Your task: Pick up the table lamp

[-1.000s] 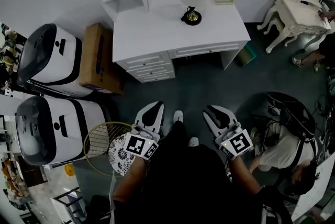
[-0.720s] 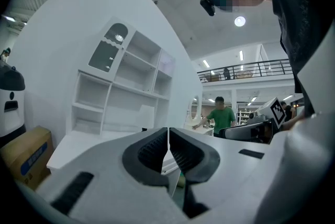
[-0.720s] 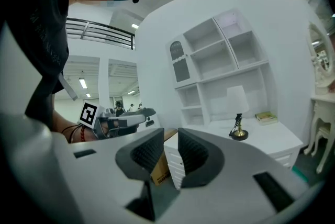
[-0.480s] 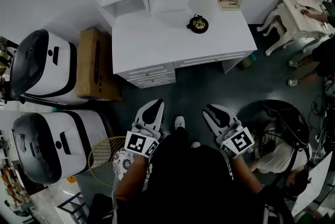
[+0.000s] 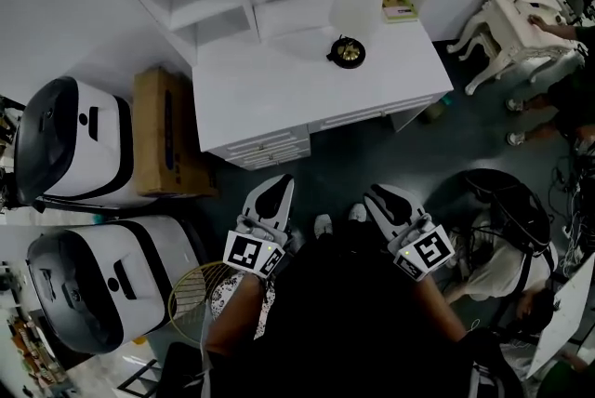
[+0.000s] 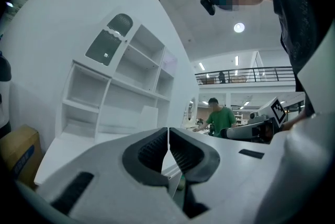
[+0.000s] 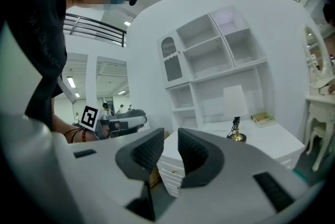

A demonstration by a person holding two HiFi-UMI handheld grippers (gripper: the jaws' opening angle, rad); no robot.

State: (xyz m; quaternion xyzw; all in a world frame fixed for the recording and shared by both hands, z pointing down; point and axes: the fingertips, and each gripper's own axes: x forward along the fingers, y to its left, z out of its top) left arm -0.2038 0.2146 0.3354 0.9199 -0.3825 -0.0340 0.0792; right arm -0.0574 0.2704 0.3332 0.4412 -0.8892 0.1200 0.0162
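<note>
The table lamp (image 5: 356, 13) stands upright at the back right of the white desk (image 5: 279, 89), with a white shade and a brass base (image 5: 349, 53). In the right gripper view the lamp (image 7: 235, 105) shows far off, right of the jaws. Both grippers are held low over the dark floor, well short of the desk. My left gripper (image 5: 276, 192) is shut and holds nothing, its jaws touching (image 6: 168, 131). My right gripper (image 5: 385, 198) is open by a narrow gap (image 7: 170, 134), with nothing between its pads.
A book (image 5: 400, 2) lies beside the lamp. Left of the desk stand a cardboard box (image 5: 163, 131) and two big white-and-black machines (image 5: 84, 126). A racket (image 5: 197, 289) lies by my left arm. A white dressing table (image 5: 521, 10) and a seated person (image 5: 502, 247) are at the right.
The desk and lamp have drawn nearer in the head view as the person steps forward. Both grippers keep their place and state.
</note>
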